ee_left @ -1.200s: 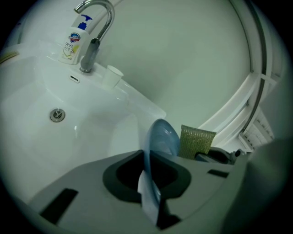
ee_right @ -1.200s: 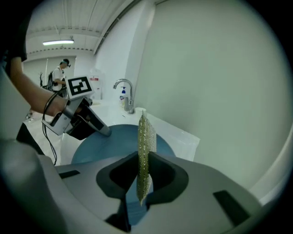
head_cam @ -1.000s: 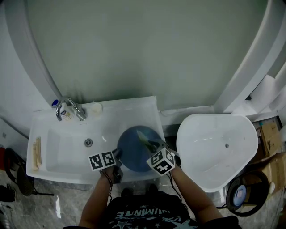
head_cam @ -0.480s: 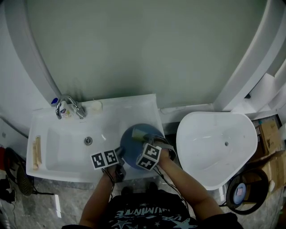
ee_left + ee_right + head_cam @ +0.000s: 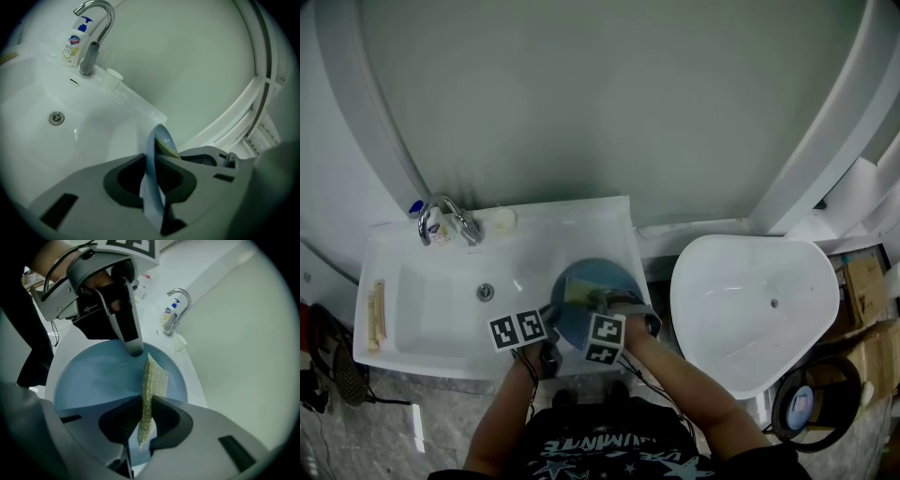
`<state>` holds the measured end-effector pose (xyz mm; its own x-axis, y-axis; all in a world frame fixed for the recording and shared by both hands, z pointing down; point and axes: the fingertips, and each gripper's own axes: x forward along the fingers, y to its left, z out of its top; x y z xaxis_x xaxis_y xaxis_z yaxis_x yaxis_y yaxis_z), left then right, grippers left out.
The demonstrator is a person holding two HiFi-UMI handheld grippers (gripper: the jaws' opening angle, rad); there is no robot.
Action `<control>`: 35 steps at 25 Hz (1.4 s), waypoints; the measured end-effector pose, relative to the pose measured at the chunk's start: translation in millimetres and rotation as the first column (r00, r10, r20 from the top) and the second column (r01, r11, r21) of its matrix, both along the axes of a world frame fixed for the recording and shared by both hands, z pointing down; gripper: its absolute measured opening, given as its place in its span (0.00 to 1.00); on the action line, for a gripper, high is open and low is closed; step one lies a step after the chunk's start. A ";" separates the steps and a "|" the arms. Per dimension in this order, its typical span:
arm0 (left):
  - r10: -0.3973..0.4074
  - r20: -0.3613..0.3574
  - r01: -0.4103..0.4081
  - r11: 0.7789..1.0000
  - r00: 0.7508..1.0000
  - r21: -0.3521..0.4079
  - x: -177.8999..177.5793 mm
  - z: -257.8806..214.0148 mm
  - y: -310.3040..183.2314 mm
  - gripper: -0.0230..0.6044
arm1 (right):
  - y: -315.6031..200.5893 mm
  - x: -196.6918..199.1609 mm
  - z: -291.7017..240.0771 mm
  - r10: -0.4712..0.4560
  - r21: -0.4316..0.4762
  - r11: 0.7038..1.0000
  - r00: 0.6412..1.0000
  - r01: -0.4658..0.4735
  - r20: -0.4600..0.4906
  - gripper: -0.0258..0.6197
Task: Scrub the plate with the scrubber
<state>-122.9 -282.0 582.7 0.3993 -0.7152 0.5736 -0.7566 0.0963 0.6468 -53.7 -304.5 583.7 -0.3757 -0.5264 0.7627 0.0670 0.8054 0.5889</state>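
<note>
A round blue plate (image 5: pixel 607 275) stands tilted over the right end of the white sink (image 5: pixel 422 314). My left gripper (image 5: pixel 551 315) grips the plate's near-left rim (image 5: pixel 152 180). Its jaws have just been opening a little, with the rim still pinched between the pads. My right gripper (image 5: pixel 589 304) is shut on a yellow-green mesh scrubber (image 5: pixel 153 378). The scrubber stands on edge against the plate's face (image 5: pixel 91 376), close to the left gripper's finger (image 5: pixel 130 336). In the left gripper view the scrubber (image 5: pixel 165 148) peeks out behind the plate.
A chrome faucet (image 5: pixel 450 225), a soap bottle (image 5: pixel 75 44) and a small white cup (image 5: pixel 502 222) stand at the sink's back edge. The drain (image 5: pixel 486 293) lies mid-basin. A wooden object (image 5: pixel 377 319) rests on the sink's left ledge. A white tub (image 5: pixel 755 309) stands to the right.
My right gripper has rolled and slid left and down across the plate, carrying the scrubber toward the left gripper. The left gripper and the plate have kept their place.
</note>
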 end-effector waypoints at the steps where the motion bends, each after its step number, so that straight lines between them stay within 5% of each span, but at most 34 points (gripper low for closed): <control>1: -0.004 -0.004 0.004 1.000 1.000 0.001 -0.7 -0.7 -0.6 0.11 | 2.2 -1.2 0.6 -0.036 0.019 0.999 0.999 0.037 -0.021 0.15; 6: -0.022 -0.030 0.022 1.000 0.999 0.003 -4.4 -2.2 -4.9 0.11 | 11.1 -4.4 4.6 -0.209 0.122 0.966 0.967 0.227 -0.147 0.15; 18: -0.067 -0.059 0.067 0.998 0.996 0.006 -17.6 -5.2 -10.6 0.11 | 38.9 -10.2 7.8 -0.436 0.195 0.858 0.875 0.474 -0.208 0.15; 29: -0.112 -0.087 0.113 0.994 0.990 0.004 -33.6 -3.6 -5.4 0.11 | 59.3 23.1 21.2 -0.538 0.197 0.764 0.775 0.615 -0.331 0.15; 35: -0.117 -0.084 0.117 0.993 0.990 -0.005 -36.2 1.3 -0.1 0.12 | 58.6 31.1 16.2 -0.523 0.206 0.785 0.804 0.584 -0.283 0.15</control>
<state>-159.1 -282.1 584.0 0.3597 -0.7599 0.5415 -0.6827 0.1812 0.7078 -22.6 -245.9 599.9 -0.5223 -0.4690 0.7123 0.5912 0.4028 0.6987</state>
